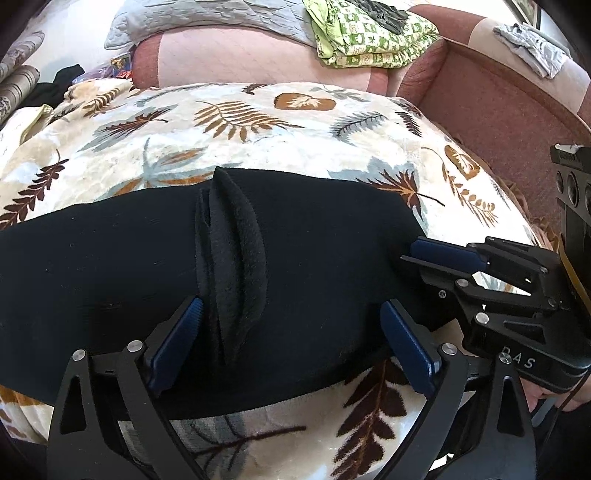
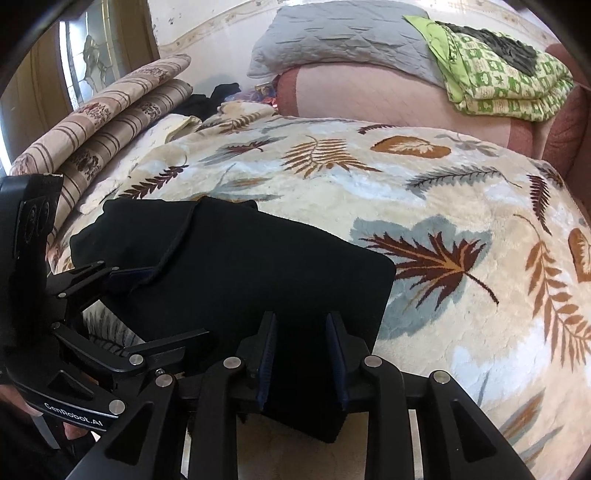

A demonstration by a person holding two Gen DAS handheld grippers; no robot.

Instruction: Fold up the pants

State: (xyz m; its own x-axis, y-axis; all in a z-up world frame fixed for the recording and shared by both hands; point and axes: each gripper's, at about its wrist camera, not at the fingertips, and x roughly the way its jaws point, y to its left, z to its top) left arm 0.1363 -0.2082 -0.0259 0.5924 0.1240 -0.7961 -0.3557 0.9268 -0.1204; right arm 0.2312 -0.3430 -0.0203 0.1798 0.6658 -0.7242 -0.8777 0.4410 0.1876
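The black pants (image 1: 110,266) lie folded across a leaf-patterned blanket (image 1: 258,122), with a fuzzy folded edge (image 1: 236,266) standing up in the middle. My left gripper (image 1: 291,339) is open, its blue pads wide apart over the near edge of the pants. My right gripper (image 2: 301,358) is shut on the near right corner of the pants (image 2: 240,266). It also shows in the left wrist view (image 1: 417,254) at the right end of the pants. The left gripper shows in the right wrist view (image 2: 129,291) at the left, on the cloth.
A pink sofa back (image 1: 236,55) runs behind the blanket, with a grey quilted pillow (image 2: 332,40) and a green patterned folded cloth (image 1: 369,33) on it. Striped rolled bedding (image 2: 110,110) lies far left. A grey garment (image 1: 532,48) rests on the sofa arm at right.
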